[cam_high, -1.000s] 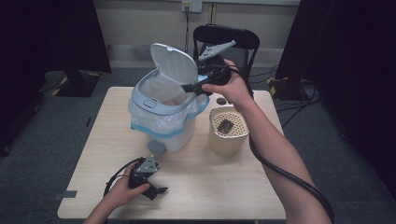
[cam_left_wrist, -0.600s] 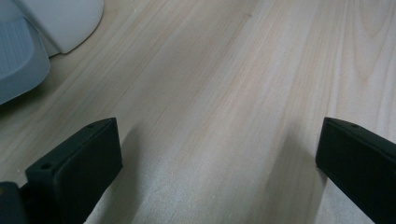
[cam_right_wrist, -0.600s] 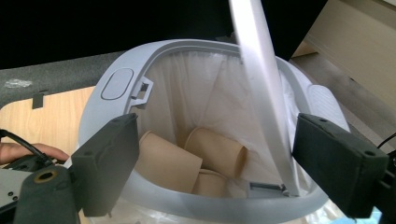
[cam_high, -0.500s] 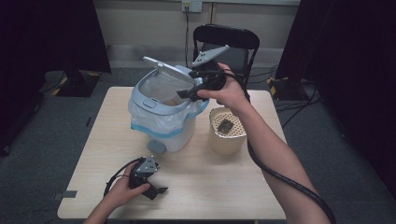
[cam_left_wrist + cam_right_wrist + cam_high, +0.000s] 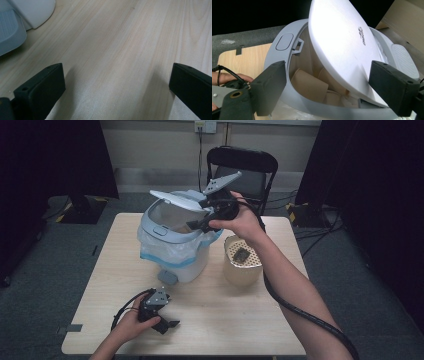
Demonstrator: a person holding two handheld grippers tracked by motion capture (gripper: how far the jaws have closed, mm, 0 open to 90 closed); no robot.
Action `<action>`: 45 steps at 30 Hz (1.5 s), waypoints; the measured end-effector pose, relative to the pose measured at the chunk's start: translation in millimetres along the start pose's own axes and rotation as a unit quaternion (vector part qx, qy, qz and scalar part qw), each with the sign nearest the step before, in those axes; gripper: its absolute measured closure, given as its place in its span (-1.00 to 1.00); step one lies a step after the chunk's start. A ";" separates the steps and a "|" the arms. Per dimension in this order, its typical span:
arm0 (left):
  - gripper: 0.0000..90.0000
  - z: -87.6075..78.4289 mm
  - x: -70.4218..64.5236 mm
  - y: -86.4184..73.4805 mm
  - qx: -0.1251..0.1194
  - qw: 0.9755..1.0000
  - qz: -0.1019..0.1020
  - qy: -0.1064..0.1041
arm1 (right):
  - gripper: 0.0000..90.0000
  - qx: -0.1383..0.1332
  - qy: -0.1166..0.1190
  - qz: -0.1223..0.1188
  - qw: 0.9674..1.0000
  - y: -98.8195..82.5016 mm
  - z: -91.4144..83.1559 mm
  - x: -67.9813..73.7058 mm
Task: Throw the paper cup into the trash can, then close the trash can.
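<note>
Right tool (image 5: 200, 222) held up over the back right of the pale blue-grey plastic pedal bin (image 5: 172, 245), jaws spread wide, nothing between them; from the right gripper view the bin's white oval lid (image 5: 342, 47) sits part-raised and tilted just ahead of the jaws, can't tell if a jaw touches it. Bin stands at the back centre of the light wood surface (image 5: 240, 320), lined with a clear plastic bag (image 5: 165, 251) folded over its rim. Inside, under the lid: several tan paper cups (image 5: 308, 86) lying on their sides. Round grey latch button (image 5: 284, 41) on the bin's front rim. Just beside the bin on the right, a beige perforated round container (image 5: 242, 265) with something dark in it, too small to identify. Left tool (image 5: 167, 325) resting on the near left part of the surface in the person's left hand (image 5: 131, 322), jaws wide apart, empty, bare wood between them. Bin's grey foot pedal (image 5: 11, 31) sits at the top left of the left gripper view. Black folding chair (image 5: 242, 167) behind the surface.
</note>
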State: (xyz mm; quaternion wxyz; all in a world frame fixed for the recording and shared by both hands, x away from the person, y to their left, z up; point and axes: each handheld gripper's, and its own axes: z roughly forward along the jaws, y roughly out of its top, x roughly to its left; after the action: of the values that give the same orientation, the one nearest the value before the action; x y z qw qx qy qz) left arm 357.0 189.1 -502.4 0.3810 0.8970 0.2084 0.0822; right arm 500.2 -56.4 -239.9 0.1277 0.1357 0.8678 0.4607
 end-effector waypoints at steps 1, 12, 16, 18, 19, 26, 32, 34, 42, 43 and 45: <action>-1.00 0.0 0.1 0.0 0.000 1.000 0.000 0.000 | -0.69 0.000 0.001 0.001 1.000 0.4 0.3 0.9; -1.00 -0.2 -0.6 -0.3 0.000 1.000 -0.001 0.003 | -0.68 -0.003 0.020 -0.004 1.000 3.3 4.6 9.0; -1.00 -0.2 -1.0 -0.4 -0.001 1.000 -0.003 0.003 | -0.68 -0.005 0.026 -0.002 1.000 3.3 5.5 10.1; -1.00 -0.3 -0.9 -0.4 -0.001 1.000 -0.003 0.003 | -0.68 -0.007 0.027 0.001 1.000 3.1 5.6 10.0; -1.00 -0.2 -0.9 -0.4 0.000 1.000 -0.003 0.003 | -0.68 -0.007 0.028 0.003 1.000 3.0 5.7 9.9; -1.00 0.0 -1.0 -0.5 -0.002 1.000 -0.003 0.003 | -0.67 -0.010 0.036 0.010 0.999 0.7 5.3 10.6; -1.00 -0.2 -0.9 -0.4 -0.001 1.000 -0.003 0.003 | -0.66 0.000 0.047 0.013 0.999 -0.9 6.9 12.9; -1.00 -0.2 -1.0 -0.4 -0.001 1.000 -0.003 0.003 | -0.65 0.001 0.051 0.015 0.999 -0.9 7.5 13.2; -1.00 -0.3 -0.9 -0.4 0.000 1.000 -0.003 0.003 | -0.49 0.000 0.060 0.016 0.998 0.3 9.2 13.2; -1.00 -0.3 -0.9 -0.4 0.000 1.000 -0.002 0.003 | -0.45 -0.001 0.062 0.020 0.998 0.1 9.4 12.6; -1.00 -0.3 -0.9 -0.4 0.000 1.000 -0.003 0.003 | -0.39 0.000 0.064 0.021 0.998 -0.2 9.7 12.2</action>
State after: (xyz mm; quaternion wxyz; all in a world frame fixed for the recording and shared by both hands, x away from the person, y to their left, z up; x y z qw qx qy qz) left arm 355.9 189.2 -502.5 0.3810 0.8960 0.2119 0.0841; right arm 492.3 -44.8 -246.5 0.0622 0.1236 0.8711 0.4712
